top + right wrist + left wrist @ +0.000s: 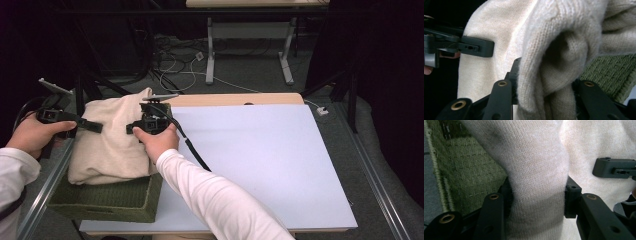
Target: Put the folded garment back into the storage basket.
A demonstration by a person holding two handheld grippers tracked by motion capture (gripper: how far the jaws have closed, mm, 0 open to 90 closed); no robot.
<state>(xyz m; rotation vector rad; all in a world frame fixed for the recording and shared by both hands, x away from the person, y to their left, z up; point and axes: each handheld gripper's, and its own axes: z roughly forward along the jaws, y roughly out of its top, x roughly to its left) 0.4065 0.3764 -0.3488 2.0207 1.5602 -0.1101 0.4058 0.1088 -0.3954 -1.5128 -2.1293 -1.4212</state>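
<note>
Sitting on top of the green woven basket (115, 200) is a folded cream knit sweater (112, 145), hanging a bit over the basket's rim. The left gripper (95, 126) is clamped on a thick fold at the sweater's left edge, and the right gripper (131, 129) has a bunched fold pinched on the side toward the white tabletop (270, 165), which the basket partly overhangs.

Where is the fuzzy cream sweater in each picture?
High view: the cream sweater is at the left, piled on the green basket.
Left gripper view: it covers the middle and right, pinched between the left gripper.
Right gripper view: it bunches in the centre, pinched by the right gripper.
Shared landmark: the green basket.
</note>
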